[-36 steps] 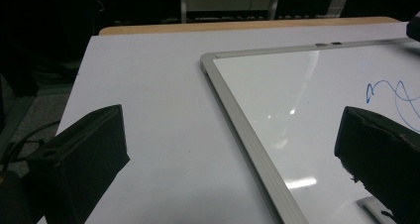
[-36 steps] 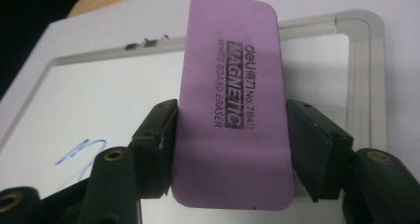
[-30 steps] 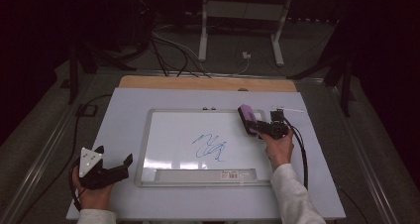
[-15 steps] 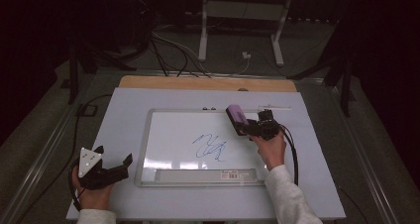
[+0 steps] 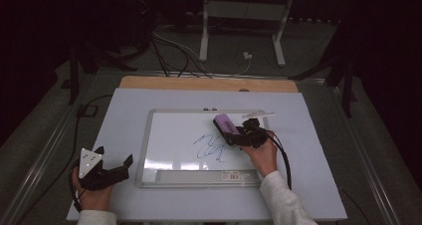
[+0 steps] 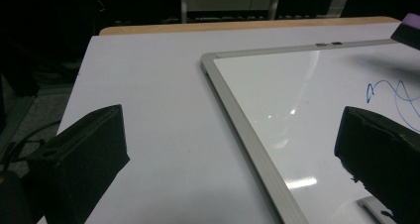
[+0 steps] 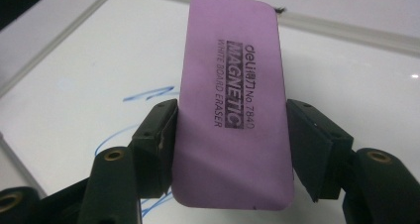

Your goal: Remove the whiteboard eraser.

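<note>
— Right gripper view, what did you have?
— My right gripper (image 7: 230, 149) clamped the purple magnetic whiteboard eraser (image 7: 230, 95) by its long sides, above the blue scribble (image 5: 211, 148) on the whiteboard (image 5: 169, 135).
— And the left?
— My left gripper (image 5: 113, 161) sat on the table (image 5: 124, 110) beside the board's frame, jaws spread wide, holding nothing.

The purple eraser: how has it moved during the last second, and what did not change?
The right gripper, shut on the purple eraser, carried it leftward over the whiteboard toward the blue scribble. The left gripper stayed open beside the board; the scribble is unerased.
</note>
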### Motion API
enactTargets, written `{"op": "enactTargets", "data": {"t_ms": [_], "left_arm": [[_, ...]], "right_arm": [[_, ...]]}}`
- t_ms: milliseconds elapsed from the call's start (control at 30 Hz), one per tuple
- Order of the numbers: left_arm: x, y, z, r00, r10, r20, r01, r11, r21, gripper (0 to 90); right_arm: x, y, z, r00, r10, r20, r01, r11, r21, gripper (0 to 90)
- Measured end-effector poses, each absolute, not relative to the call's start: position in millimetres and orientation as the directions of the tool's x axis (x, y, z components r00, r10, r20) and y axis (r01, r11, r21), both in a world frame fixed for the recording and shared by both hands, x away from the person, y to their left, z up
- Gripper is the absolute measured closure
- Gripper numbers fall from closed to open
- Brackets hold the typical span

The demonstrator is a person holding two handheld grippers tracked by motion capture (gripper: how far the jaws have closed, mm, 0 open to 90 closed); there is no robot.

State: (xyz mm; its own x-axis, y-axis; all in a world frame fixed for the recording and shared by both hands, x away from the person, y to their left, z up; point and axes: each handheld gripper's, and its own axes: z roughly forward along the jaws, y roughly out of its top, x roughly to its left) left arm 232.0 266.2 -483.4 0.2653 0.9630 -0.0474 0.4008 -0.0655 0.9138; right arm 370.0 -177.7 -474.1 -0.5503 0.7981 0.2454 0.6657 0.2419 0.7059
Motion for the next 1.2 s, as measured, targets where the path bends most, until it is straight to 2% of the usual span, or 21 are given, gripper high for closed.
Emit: {"op": "enactTargets", "data": {"t_ms": [300,867,1200], "left_arm": [[231.9,266.0,-483.5,0.265,0.963,-0.049,0.401,-0.064,0.914,0.8],[231.7,266.0,-484.1,0.264,0.963,-0.048,0.404,-0.065,0.912,0.8],[232.2,266.2,-484.1,0.266,0.963,-0.048,0.404,-0.066,0.912,0.8]], "right_arm": [[355.4,-161.3,-480.0,-0.611,0.773,0.173,0.631,0.343,0.696,40.5],[340.1,-151.2,-478.3,-0.677,0.727,0.114,0.587,0.44,0.68,40.4],[330.4,-152.8,-480.3,-0.686,0.724,0.076,0.577,0.478,0.662,40.4]]}}
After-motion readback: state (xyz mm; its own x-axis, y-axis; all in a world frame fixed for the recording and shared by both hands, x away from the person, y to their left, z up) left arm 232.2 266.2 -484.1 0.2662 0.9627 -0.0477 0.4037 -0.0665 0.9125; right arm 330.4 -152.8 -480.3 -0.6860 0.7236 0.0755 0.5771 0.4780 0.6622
